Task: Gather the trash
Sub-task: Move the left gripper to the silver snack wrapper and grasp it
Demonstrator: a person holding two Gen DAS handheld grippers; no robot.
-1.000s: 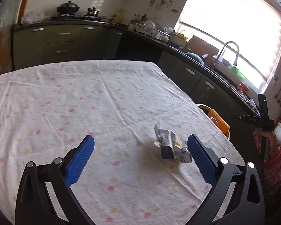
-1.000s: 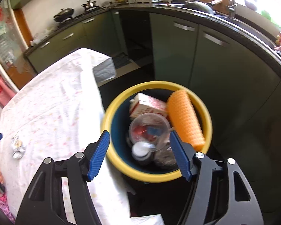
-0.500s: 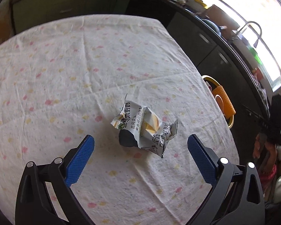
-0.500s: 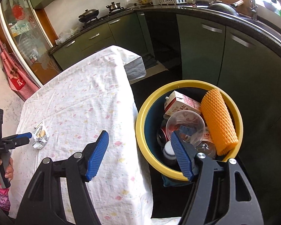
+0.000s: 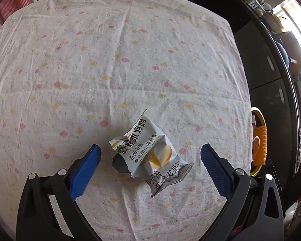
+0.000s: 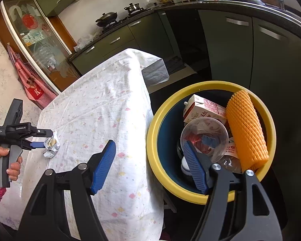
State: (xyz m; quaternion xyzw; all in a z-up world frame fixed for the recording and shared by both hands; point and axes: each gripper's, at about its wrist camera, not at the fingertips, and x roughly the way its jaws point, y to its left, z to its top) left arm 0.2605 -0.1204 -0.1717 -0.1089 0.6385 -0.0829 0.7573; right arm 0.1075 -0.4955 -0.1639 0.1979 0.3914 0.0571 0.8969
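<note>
A crumpled white snack wrapper (image 5: 150, 156) with yellow print lies on the flowered tablecloth (image 5: 114, 64). My left gripper (image 5: 150, 156) points steeply down over it, open, with the wrapper between its blue pads and touching neither. In the right wrist view the same wrapper (image 6: 51, 145) sits by the left gripper (image 6: 43, 139), which a hand (image 6: 2, 160) holds. My right gripper (image 6: 149, 147) is open and empty, hanging over the gap between the table edge and the yellow-rimmed trash bin (image 6: 190, 192).
The bin holds a carton (image 6: 202, 108), a clear plastic cup (image 6: 204, 136), an orange foam net (image 6: 246, 128) and a bottle. Dark kitchen cabinets (image 6: 250, 46) stand behind it. A red checked apron (image 6: 30, 84) hangs at the left. In the left wrist view the bin (image 5: 258, 138) shows past the table's right edge.
My left gripper swung over the wrapper and tipped down, so the wrapper now lies between its pads. The right gripper's view tilted up from the bin toward the table.
</note>
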